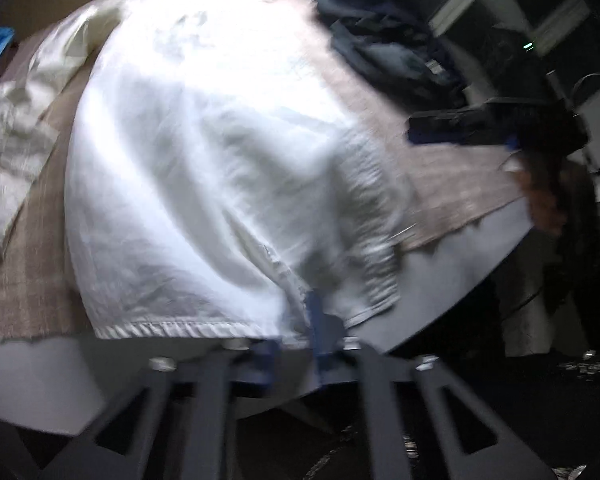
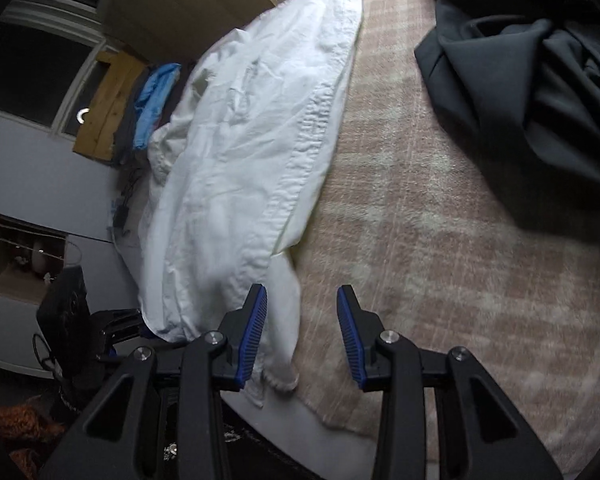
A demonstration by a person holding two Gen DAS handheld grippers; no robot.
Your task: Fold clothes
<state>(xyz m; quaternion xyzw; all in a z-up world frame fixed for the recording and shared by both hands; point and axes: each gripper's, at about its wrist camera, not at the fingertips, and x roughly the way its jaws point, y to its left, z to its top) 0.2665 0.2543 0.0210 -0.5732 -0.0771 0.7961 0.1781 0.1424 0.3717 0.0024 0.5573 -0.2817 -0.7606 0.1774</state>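
A white garment (image 1: 204,168) lies spread along the pinkish checked blanket (image 2: 440,220), its near hem pinched in the closed left gripper (image 1: 316,320) (the view is blurred), while the right gripper (image 2: 302,332) hangs partly open and empty beside its edge.

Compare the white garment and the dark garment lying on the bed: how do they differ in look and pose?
The white garment is bright and spread out long and fairly flat; the dark garment is charcoal and bunched in a crumpled heap. The white garment reaches the bed's near edge, where the left gripper pinches its hem; the dark garment lies further back, untouched. Both rest on the pinkish blanket.
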